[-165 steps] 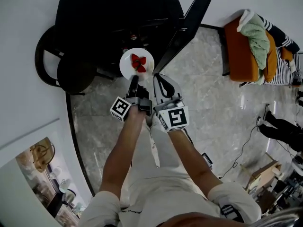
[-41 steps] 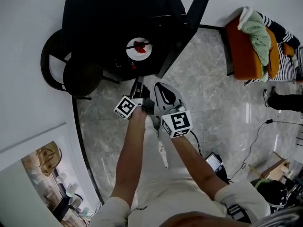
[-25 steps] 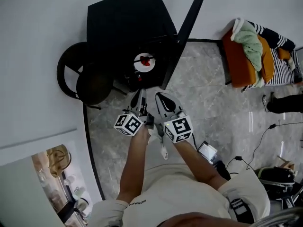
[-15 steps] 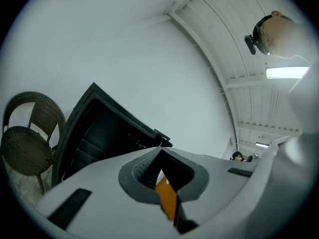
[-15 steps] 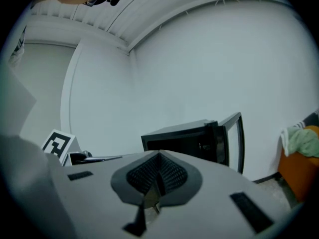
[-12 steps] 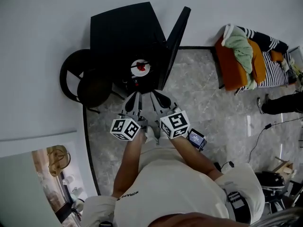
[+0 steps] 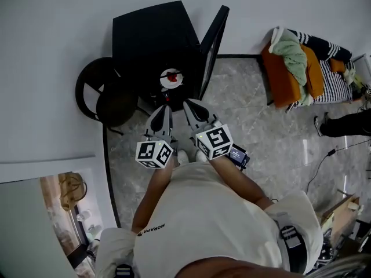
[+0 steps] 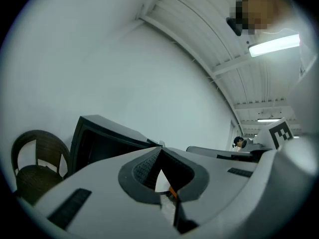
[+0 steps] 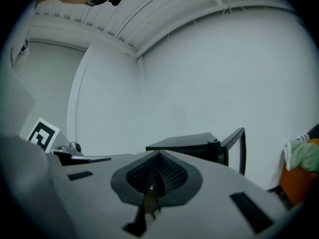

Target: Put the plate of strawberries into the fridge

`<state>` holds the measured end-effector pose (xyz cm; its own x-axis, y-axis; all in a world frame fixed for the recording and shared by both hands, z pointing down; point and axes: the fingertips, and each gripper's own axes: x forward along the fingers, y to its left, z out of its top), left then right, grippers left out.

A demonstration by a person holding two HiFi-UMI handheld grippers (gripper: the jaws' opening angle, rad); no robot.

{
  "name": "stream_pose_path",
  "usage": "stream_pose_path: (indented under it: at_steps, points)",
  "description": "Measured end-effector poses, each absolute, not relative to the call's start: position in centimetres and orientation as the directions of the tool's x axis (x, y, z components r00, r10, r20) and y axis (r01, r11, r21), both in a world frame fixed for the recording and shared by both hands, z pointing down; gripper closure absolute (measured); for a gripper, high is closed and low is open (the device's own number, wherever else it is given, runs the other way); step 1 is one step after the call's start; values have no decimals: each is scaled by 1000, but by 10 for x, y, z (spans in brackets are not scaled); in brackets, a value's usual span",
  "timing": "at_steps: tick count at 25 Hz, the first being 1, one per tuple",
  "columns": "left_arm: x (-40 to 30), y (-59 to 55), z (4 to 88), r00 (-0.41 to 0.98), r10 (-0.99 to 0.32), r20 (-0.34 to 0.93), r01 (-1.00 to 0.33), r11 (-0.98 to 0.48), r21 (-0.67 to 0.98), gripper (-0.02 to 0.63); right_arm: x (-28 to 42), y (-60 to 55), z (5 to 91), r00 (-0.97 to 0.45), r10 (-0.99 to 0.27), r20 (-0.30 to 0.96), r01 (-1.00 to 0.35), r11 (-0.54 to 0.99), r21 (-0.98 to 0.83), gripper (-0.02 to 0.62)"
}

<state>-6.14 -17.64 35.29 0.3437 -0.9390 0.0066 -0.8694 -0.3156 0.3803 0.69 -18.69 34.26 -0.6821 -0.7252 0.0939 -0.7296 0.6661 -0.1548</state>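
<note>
The white plate of strawberries (image 7: 171, 77) rests on a shelf inside the black fridge (image 7: 152, 36), whose door (image 7: 212, 42) stands open to the right. My left gripper (image 7: 163, 110) is shut and empty, held in the air short of the fridge's front. Beside it my right gripper (image 7: 190, 105) is shut too, nothing between its fingers. In the left gripper view the shut jaws (image 8: 159, 151) point up at the wall above the fridge (image 8: 102, 138). The right gripper view shows its shut jaws (image 9: 159, 156) below the fridge (image 9: 187, 144) and door (image 9: 240, 146).
A black wicker chair (image 7: 104, 94) stands left of the fridge against the white wall. An orange bench piled with clothes (image 7: 293, 65) sits at the right. A person's legs (image 7: 345, 123) and cables lie at the far right on the marble floor (image 7: 266, 138).
The plate, first held by the left gripper before the fridge, now sits inside it. Both grippers have drawn back toward my body, and the view has backed away from the fridge.
</note>
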Motion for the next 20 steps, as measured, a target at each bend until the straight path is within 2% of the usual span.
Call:
stream_pose_path:
  at_steps: [7,20]
  points:
    - [-56,-173,335,324,-946,-10,-916,-317,247,606,4,-185,330,-693,-718,64,-720,684,-121,583]
    - [-61,-173,322,273,-962,-25,-944,-273,185,606,7,-183,319,-695,-718,37,-719,692,-69,583]
